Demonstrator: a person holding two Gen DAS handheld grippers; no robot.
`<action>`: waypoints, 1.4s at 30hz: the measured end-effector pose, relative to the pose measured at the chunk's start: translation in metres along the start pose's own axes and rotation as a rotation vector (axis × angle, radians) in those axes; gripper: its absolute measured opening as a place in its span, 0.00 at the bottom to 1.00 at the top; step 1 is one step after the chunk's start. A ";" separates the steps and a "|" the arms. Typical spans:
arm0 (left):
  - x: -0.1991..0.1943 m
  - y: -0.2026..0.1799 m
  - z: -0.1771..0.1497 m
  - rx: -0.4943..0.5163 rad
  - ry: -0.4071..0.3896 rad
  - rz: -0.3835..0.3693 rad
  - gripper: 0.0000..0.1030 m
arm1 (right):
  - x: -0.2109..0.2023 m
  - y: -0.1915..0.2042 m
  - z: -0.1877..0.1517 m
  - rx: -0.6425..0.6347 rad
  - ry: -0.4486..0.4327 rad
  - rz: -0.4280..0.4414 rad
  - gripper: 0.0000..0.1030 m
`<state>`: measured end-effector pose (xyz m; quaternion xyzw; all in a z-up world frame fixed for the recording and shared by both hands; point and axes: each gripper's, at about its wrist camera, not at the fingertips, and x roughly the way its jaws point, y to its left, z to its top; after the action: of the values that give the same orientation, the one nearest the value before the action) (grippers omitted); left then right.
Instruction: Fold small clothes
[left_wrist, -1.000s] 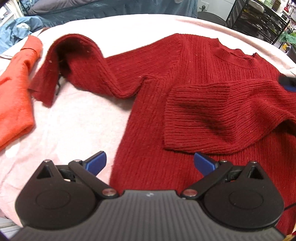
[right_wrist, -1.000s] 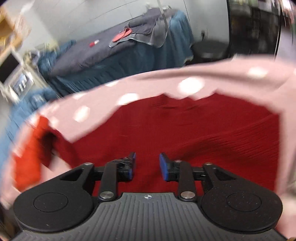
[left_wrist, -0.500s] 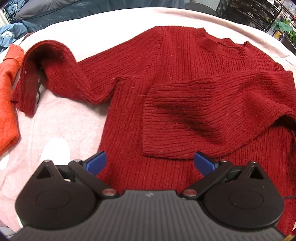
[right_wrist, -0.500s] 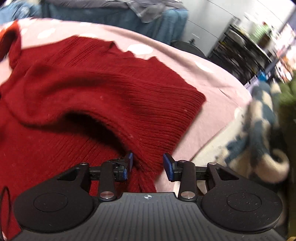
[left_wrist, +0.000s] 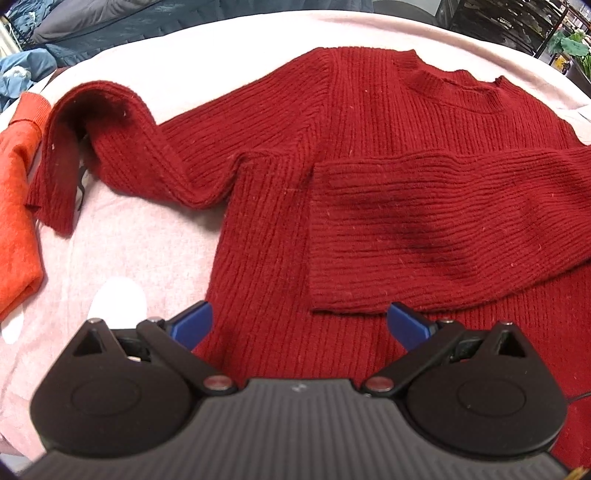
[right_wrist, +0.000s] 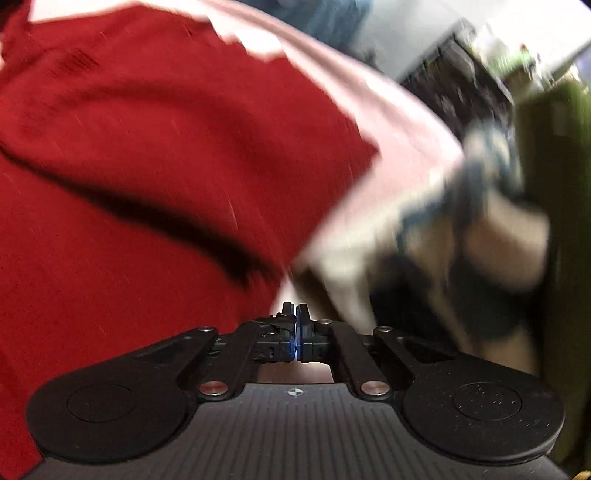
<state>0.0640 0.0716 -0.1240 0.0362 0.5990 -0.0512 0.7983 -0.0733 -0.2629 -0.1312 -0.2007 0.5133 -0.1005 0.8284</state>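
Red sweater spread flat on pink cloth over the desk, one sleeve folded across the chest, the other trailing out toward an orange garment at the left edge. Left gripper poised above the hem, jaws spread wide, nothing between them. Right gripper blurred, jaws pressed together and empty, at the sweater's right edge beside a dark-and-cream bundle.
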 end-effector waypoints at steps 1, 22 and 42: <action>0.001 0.001 0.001 0.005 -0.009 0.001 1.00 | -0.001 -0.005 -0.003 0.039 0.003 0.008 0.00; 0.062 -0.022 0.063 0.046 -0.077 -0.076 0.86 | -0.032 0.031 0.035 0.247 -0.127 0.287 0.37; 0.084 0.003 0.070 -0.077 -0.110 -0.204 0.68 | -0.021 0.019 0.024 0.357 -0.064 0.293 0.49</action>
<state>0.1546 0.0627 -0.1851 -0.0587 0.5565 -0.1112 0.8213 -0.0618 -0.2329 -0.1127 0.0228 0.4846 -0.0622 0.8722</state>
